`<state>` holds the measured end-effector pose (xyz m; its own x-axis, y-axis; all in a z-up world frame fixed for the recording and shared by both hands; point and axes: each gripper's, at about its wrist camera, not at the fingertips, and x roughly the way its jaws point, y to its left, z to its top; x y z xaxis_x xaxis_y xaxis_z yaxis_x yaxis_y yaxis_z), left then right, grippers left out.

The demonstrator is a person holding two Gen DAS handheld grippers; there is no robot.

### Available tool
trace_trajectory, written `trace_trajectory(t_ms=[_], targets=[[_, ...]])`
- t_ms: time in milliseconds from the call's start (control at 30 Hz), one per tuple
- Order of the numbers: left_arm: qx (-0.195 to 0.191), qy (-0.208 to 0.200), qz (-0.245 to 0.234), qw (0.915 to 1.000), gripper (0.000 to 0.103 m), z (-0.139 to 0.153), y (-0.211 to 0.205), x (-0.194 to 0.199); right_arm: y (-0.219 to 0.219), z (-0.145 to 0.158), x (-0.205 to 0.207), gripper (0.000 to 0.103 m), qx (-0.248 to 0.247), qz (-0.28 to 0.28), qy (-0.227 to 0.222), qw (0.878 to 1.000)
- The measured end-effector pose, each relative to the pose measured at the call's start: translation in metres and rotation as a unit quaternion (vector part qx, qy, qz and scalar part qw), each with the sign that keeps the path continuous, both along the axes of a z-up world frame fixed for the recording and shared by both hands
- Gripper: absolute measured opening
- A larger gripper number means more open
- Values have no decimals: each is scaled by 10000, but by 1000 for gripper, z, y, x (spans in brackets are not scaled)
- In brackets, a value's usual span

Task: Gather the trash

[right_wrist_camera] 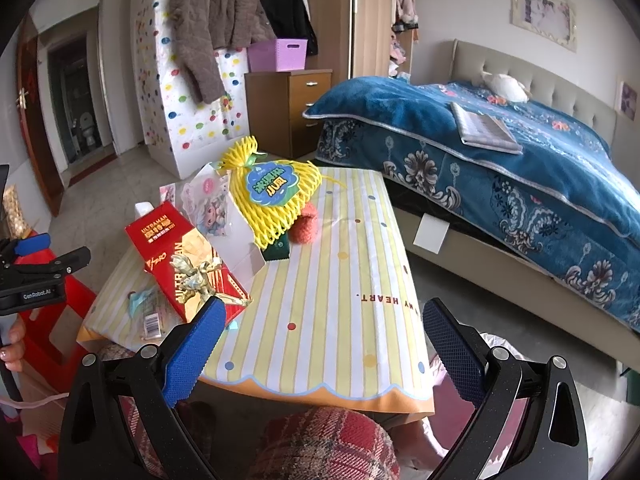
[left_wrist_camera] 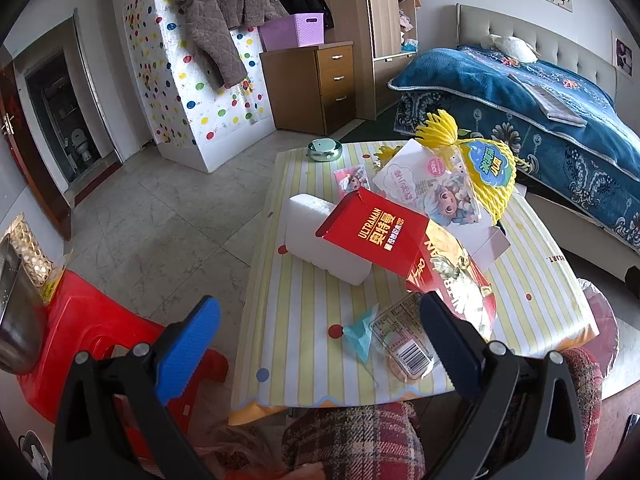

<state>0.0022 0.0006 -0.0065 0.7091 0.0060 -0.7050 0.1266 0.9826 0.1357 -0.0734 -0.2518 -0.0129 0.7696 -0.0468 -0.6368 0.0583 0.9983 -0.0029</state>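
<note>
A low table with a striped cloth (left_wrist_camera: 304, 304) (right_wrist_camera: 352, 280) carries the litter. On it lie a red Ultraman box (left_wrist_camera: 384, 236) (right_wrist_camera: 188, 256), a white foam block (left_wrist_camera: 316, 240), a clear barcoded wrapper (left_wrist_camera: 404, 340) (right_wrist_camera: 150, 320), a teal paper scrap (left_wrist_camera: 360, 332), a yellow foam net (left_wrist_camera: 480, 164) (right_wrist_camera: 272, 192) and a pink doll package (left_wrist_camera: 424, 184) (right_wrist_camera: 208, 200). My left gripper (left_wrist_camera: 320, 340) hangs open over the near table edge, above the wrapper. My right gripper (right_wrist_camera: 324, 340) is open over the near edge, empty. The left gripper also shows at the far left of the right wrist view (right_wrist_camera: 40, 264).
A red plastic stool (left_wrist_camera: 92, 336) stands left of the table. A bed with a blue blanket (right_wrist_camera: 500, 152) flanks the right side. A plaid-clad knee (right_wrist_camera: 320, 444) sits below the table edge. A green round tin (left_wrist_camera: 324, 148) rests at the table's far corner.
</note>
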Motion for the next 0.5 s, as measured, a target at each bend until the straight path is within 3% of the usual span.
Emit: trace_trajectory(t_ms=[500], targets=[[0,9,3,10000,97,1,0,0,-3,-1,0,98,10,-17,18,10000]])
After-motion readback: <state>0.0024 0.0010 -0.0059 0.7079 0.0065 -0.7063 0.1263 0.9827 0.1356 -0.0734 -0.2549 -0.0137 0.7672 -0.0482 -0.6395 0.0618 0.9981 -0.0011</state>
